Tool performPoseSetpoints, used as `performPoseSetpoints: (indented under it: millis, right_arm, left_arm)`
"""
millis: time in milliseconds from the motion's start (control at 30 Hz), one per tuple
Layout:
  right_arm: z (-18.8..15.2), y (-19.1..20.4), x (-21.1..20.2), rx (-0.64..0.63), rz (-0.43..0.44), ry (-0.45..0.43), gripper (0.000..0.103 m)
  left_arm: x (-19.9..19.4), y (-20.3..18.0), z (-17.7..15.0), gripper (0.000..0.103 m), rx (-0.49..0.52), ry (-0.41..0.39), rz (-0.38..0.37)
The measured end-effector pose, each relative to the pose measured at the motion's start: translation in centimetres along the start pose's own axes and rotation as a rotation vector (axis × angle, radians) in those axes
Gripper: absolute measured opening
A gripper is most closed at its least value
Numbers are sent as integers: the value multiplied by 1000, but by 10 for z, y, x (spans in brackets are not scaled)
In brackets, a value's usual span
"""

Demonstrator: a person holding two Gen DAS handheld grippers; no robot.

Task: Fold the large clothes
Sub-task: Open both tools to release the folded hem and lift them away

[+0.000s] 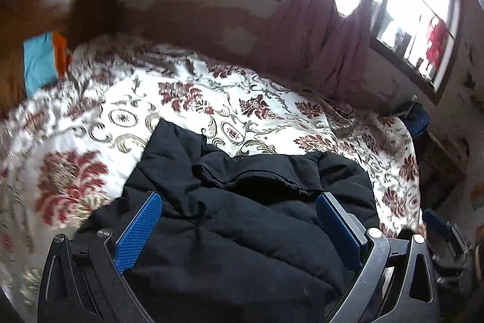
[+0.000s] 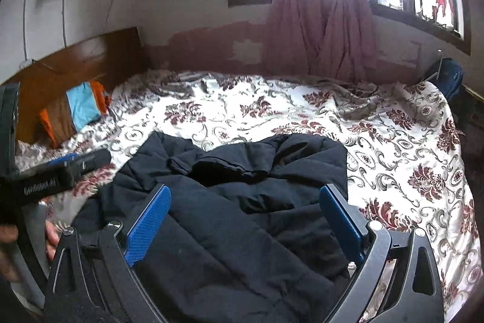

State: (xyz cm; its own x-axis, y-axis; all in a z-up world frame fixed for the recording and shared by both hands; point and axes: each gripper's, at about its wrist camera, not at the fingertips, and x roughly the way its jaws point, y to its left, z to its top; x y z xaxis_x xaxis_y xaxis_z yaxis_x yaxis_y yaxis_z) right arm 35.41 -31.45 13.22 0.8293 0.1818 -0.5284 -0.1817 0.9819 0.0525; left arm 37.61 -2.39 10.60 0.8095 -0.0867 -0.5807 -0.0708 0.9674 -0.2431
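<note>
A black padded jacket (image 1: 236,247) lies crumpled on the floral bedspread (image 1: 181,99), near the bed's front edge. My left gripper (image 1: 239,199) hovers over it, blue pads (image 1: 139,232) spread wide with only air between them. In the right wrist view the same jacket (image 2: 230,247) fills the lower middle. My right gripper (image 2: 245,191) hangs above it, open, its pads (image 2: 148,226) touching nothing. The left gripper (image 2: 84,161) shows at the left edge of that view, over the jacket's left side. The jacket's near part is hidden under the gripper bodies.
A wooden headboard (image 2: 75,59) stands at the far left, with a blue, orange and brown cloth (image 2: 83,105) against it. Pink curtains (image 2: 320,29) hang below bright windows behind the bed. A dark blue bag (image 2: 447,77) sits past the bed's right corner. A hand (image 2: 50,235) shows lower left.
</note>
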Motion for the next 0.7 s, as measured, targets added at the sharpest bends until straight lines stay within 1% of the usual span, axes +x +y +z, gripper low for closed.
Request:
performPoseSetpoints:
  millis: [100,200,267,367,400,467,600,700]
  right_arm:
    - [-8,0,-18,19,-7,-21,101]
    - [-18,0,-33,27,-18,-37,101]
    - [-26,0,-41,24,-41,-39,101]
    - [-38,2,-50,40,-79,-50,101]
    - [-43,2,-52,51,-89,-54,101]
    - [-53,4,-57,73,-120,-63,101]
    - [-74,13,-66,94,-166,-76,101]
    - [-89,24,-73,84,-185,-91,101]
  left_arm:
    - [-23,-9,-7,103,52,-15,14]
    - [-44,-12,-17,103,85,-25,36]
    - [-53,-14,-24,103,104,-24,44]
    - [-56,-16,-37,103,176,13,59]
    - [-55,-15,-42,103,203,18,73]
    - [-55,-13,-49,103,225,18,85]
    - [-56,-1,-63,103,229,11,50]
    - [-58,8,-72,103,262,6,29]
